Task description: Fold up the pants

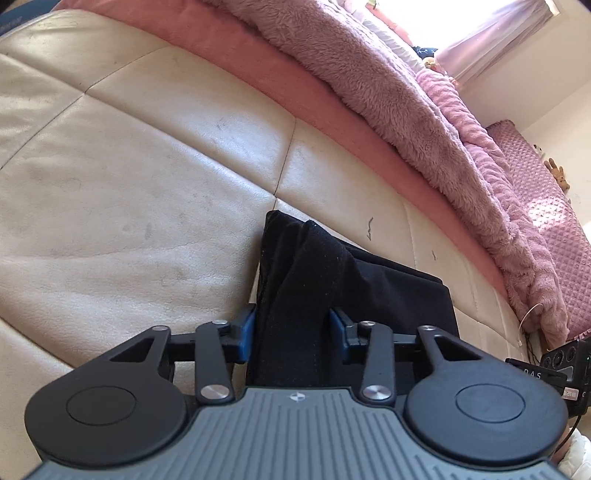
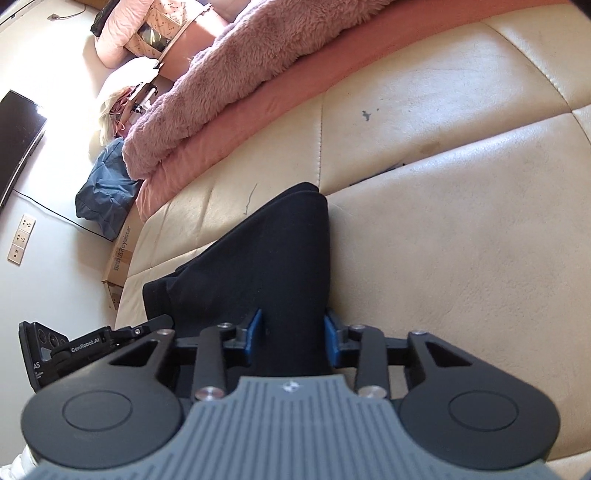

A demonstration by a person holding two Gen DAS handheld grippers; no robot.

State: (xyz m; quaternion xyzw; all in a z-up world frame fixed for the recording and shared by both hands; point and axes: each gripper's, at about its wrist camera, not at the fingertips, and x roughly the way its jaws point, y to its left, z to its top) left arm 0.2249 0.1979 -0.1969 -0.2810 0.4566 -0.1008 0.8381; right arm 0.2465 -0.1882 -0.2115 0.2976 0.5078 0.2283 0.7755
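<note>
The left hand-held gripper (image 1: 293, 332) pinches a bunch of the black pants (image 1: 354, 280) between its blue pads. The pants lie partly folded on the cream leather sofa (image 1: 129, 166). The right hand-held gripper (image 2: 294, 334) pinches the pants too. A fuzzy pink blanket (image 2: 229, 66) lies behind.

2 close wrist views, shared black pants (image 1: 314, 266)

Cream leather cushion surface (image 1: 147, 155), stitched panels, few dark marks. Pink sheet edge (image 1: 280, 92) along it, fluffy pink blanket (image 1: 406, 110) on top. Bright window w/ curtain (image 1: 491, 33). Quilted pink headboard (image 1: 546, 206). TV (image 2: 18, 144) on wall, wall sockets (image 2: 21, 239) below, blue bag (image 2: 105, 192), cardboard box (image 2: 120, 266) on floor.
</note>
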